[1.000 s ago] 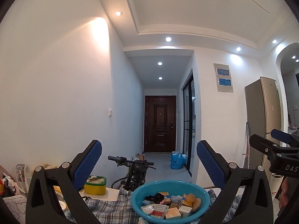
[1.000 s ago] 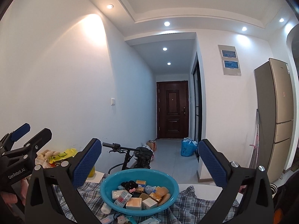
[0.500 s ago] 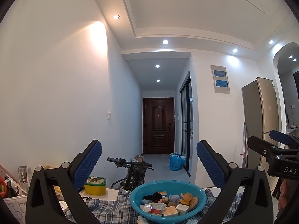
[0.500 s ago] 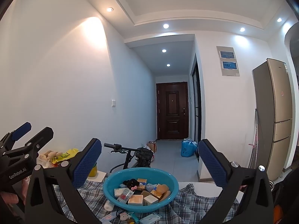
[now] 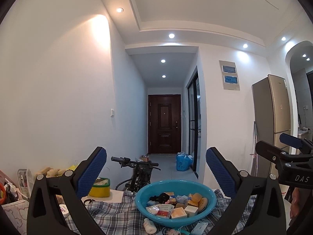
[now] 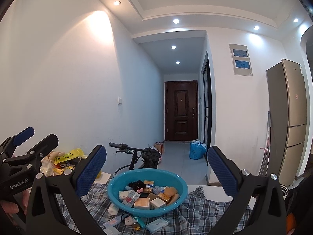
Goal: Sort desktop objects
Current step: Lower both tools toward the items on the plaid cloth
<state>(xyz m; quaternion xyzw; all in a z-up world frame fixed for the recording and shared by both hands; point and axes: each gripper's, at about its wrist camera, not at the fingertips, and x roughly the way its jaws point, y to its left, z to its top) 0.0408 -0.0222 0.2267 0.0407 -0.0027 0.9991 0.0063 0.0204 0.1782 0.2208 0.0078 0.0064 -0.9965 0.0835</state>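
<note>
— Starting at the jaws: are they holding anything?

— No. The left gripper point(image 5: 156, 165) and right gripper point(image 6: 156, 164) both stand spread wide and empty, raised above the table.

— And the things to sort?

— Mostly piled in the blue basin point(image 6: 115, 192) on the checked cloth point(image 6: 195, 211): small boxes point(image 6: 141, 203), a black hair tie point(image 6: 138, 185). A white bottle point(image 5: 149, 225) and a few packets point(image 6: 157, 224) lie just before it.

— So how far along?

— Hardly begun, I'd judge; nothing looks grouped yet.
</note>
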